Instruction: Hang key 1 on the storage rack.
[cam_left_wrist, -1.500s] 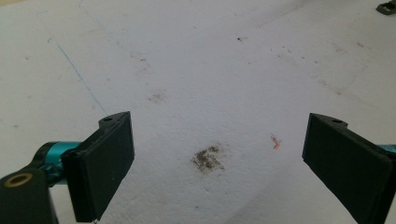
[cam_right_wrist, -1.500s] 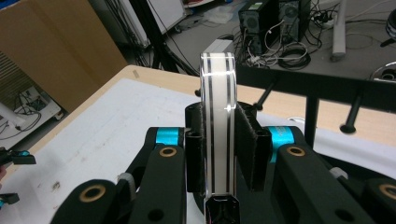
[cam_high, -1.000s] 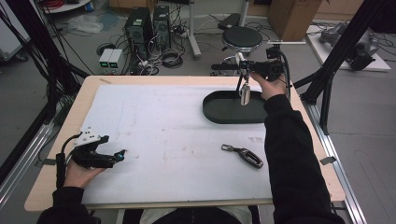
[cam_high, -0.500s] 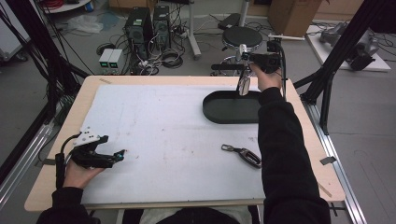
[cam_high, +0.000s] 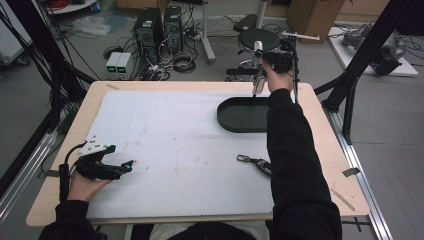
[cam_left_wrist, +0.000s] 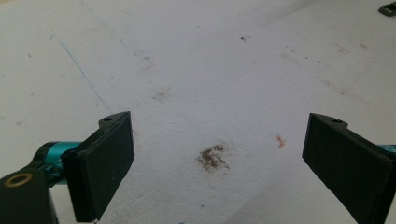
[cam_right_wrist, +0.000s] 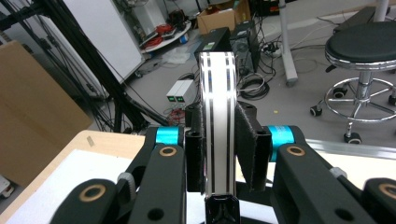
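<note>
At the table's 7 o'clock corner the left gripper (cam_high: 125, 165) rests on the white mat (cam_high: 175, 145), jaws wide with nothing between them. A key fob (cam_high: 256, 163) lies at 5 o'clock. At 1 o'clock the right gripper (cam_high: 258, 85) clamps a white, black-striped bar (cam_right_wrist: 216, 121) upright above the black tray (cam_high: 235, 117).

On my counter (cam_high: 320, 150) the tray (cam_high: 243, 116) sits far right, the key fob (cam_high: 256, 164) nearer me before it, my left tongs (cam_high: 131, 164) near left, well apart.
</note>
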